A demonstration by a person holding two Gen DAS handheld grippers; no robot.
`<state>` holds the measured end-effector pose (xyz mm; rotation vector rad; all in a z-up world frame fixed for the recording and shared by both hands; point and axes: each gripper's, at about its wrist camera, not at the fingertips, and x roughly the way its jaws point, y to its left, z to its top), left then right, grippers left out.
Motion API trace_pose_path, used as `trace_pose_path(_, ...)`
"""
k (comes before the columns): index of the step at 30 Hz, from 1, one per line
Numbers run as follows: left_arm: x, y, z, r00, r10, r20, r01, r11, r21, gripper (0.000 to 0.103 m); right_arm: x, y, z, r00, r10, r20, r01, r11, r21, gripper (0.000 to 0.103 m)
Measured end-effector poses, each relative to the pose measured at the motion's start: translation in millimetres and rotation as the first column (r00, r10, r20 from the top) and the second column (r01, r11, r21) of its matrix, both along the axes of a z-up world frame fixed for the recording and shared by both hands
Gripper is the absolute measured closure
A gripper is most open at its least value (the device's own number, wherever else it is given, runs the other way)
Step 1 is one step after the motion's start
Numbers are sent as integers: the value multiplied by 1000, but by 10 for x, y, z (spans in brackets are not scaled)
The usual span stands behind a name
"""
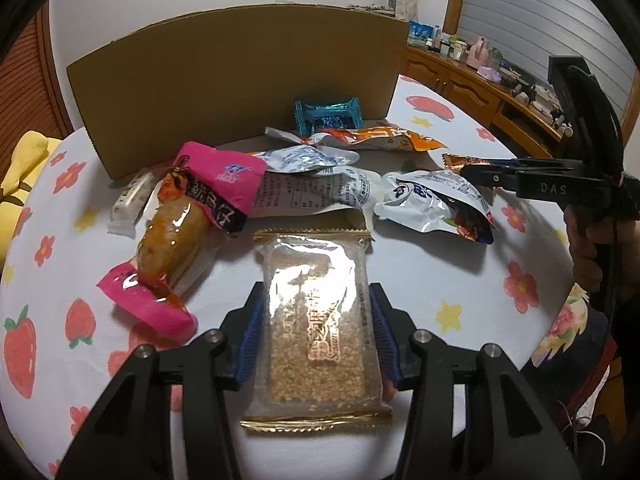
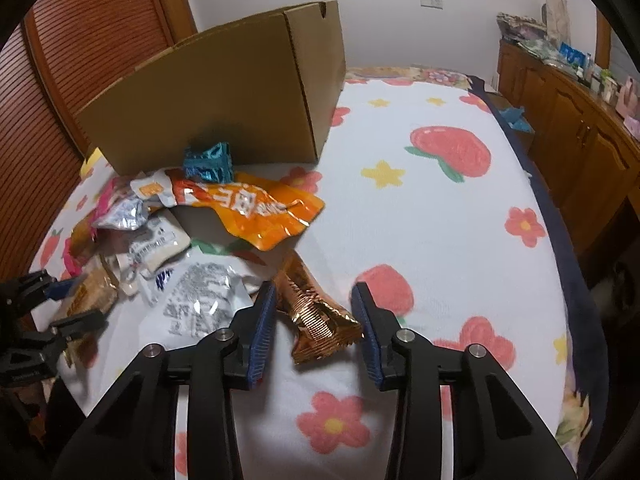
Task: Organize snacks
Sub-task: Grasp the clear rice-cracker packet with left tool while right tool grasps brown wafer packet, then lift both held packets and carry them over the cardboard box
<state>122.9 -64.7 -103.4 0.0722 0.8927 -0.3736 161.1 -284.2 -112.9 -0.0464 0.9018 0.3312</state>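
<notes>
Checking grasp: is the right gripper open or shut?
Open: right gripper straddles the copper wrapper, a gap at one finger.

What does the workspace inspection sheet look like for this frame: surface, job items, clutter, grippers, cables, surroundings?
Surface: fruit-and-flower print cloth, soft-looking.
Job's things: sesame bar, copper wrapper, orange pouch, teal candy, pink snack, silver packets, all loose before the cardboard box.
Clutter: nothing seen on the cloth.
Grippers: left gripper straddles the sesame bar, grip unclear; right gripper open around the copper wrapper.
Cables: thin cord by the hand.
Surroundings: wooden cabinet, louvered door.
</notes>
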Motion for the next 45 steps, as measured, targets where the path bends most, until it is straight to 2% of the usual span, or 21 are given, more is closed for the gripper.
trace_pose_path(10, 0, 23, 6, 1000, 13, 6, -13, 1000, -2, 59, -89, 109, -7, 999, 44, 30, -42, 997, -69, 84)
trace_pose_path(23, -166, 191, 243, 998, 25, 60, -20, 997, -68, 59, -294, 35, 79, 997, 23, 75, -19, 999, -51, 86)
trace_pose_path(32, -176, 270, 702, 988, 32, 152, -18, 995, -94, 59, -462, 94, 521, 983, 38, 181, -39, 999, 2, 86)
trace_pose_path(40, -94, 415, 1107, 973, 54, 225, -31, 994, -106, 59, -567, 383, 979, 958, 101, 269, -109, 994, 14, 85)
trace_pose_path(45, -16, 540, 1289, 964, 78, 255, -50, 992, -116, 59, -561, 537, 1165, 944, 126, 305, -138, 990, 18, 85)
